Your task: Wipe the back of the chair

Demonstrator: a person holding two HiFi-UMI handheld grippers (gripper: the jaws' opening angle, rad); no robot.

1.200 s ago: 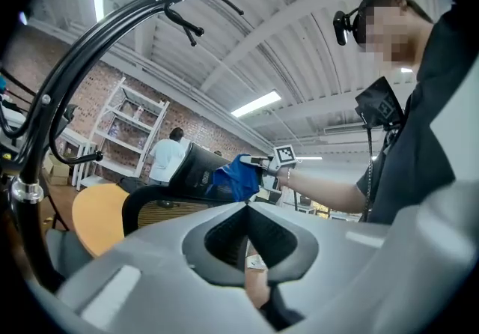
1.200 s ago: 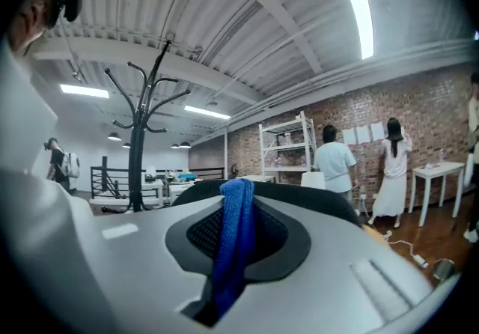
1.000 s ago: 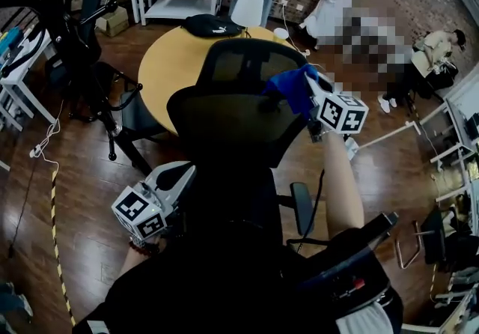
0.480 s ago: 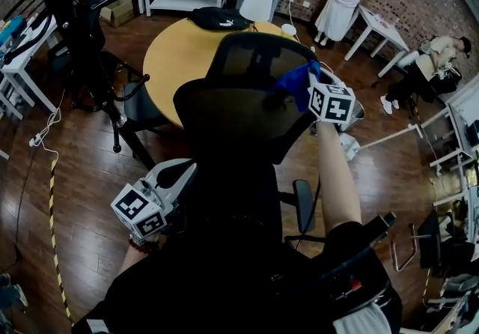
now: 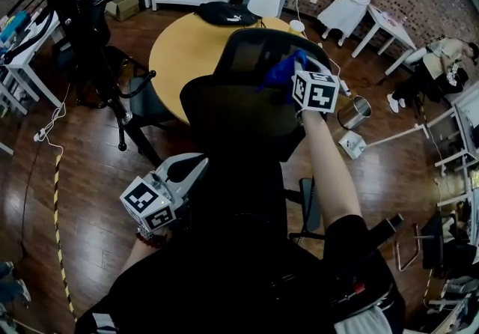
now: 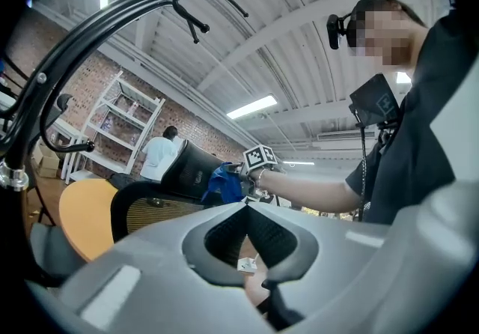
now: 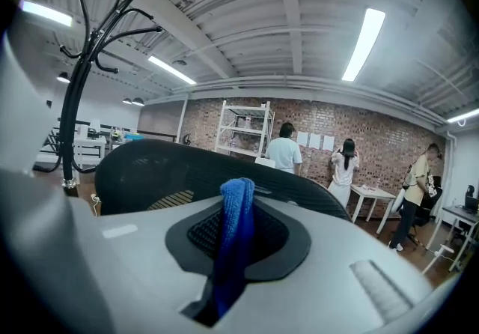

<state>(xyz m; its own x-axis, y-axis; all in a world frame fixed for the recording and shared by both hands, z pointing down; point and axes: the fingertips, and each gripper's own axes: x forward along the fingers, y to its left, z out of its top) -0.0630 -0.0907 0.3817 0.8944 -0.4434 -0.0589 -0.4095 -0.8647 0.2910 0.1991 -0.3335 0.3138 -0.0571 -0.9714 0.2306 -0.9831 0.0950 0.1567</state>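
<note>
The black mesh chair (image 5: 238,119) stands with its back toward the person, in front of a round yellow table (image 5: 171,52). The right hand-held gripper (image 5: 294,75) is raised at arm's length to the top of the chair, its jaws closed on a blue cloth (image 5: 282,70). In the right gripper view the cloth runs up between the two jaws and sticks out past their tips. The cloth sits at the right edge of the headrest (image 5: 251,52), just above the upper rim of the backrest (image 5: 224,100) (whether it presses on the mesh or only hovers at it cannot be told).

The left hand-held gripper (image 5: 193,169) hangs low at the person's left side, beside the lower part of the chair and well apart from the cloth. Its jaws are together with nothing between them.

A black bag (image 5: 226,14) lies on the far side of the table, and a metal bin (image 5: 354,111) stands on the floor to the chair's right.
</note>
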